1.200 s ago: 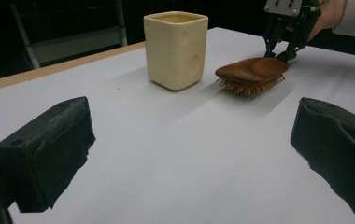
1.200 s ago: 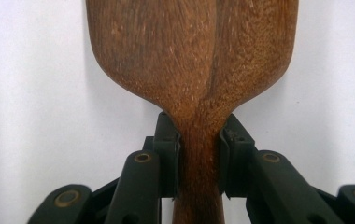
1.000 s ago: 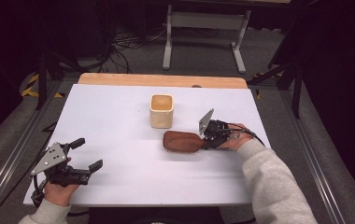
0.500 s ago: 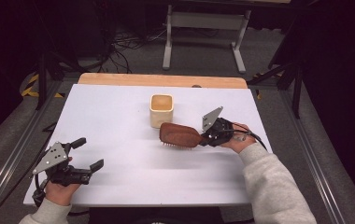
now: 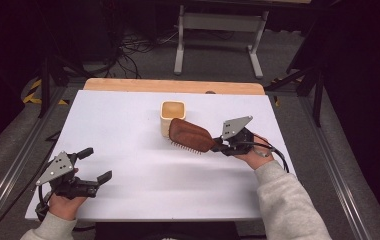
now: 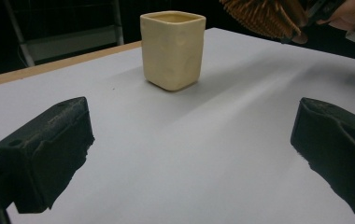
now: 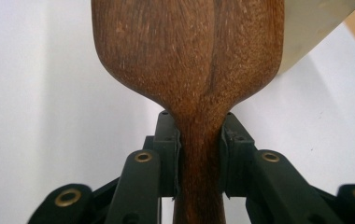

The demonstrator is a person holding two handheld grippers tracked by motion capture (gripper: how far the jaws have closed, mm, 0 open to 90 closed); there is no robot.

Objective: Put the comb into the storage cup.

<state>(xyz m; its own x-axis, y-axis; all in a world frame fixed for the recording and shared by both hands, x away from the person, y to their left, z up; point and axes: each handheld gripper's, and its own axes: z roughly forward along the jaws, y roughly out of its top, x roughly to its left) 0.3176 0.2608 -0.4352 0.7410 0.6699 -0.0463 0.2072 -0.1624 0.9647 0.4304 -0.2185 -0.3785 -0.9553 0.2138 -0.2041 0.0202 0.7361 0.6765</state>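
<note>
A brown wooden hairbrush [image 5: 192, 135] hangs above the white table, bristles down, its head just in front of a cream square cup [image 5: 172, 115]. My right gripper [image 5: 219, 145] is shut on the brush's handle; in the right gripper view the pads clamp the narrow neck of the hairbrush [image 7: 199, 70] from both sides. My left gripper [image 5: 94, 165] rests near the table's front left corner, open with nothing between its jaws. In the left gripper view the cup [image 6: 172, 49] stands ahead and the hairbrush's bristles [image 6: 264, 16] show at the top right.
The white tabletop [image 5: 128, 125] has a wooden strip [image 5: 173, 86] along its far edge. Beyond it stand a metal frame [image 5: 218, 30] and cables on a dark floor. Metal rails run along both sides of the table.
My right gripper has lifted the hairbrush off the table and carried it left and away, toward the cup. The left gripper has stayed put.
</note>
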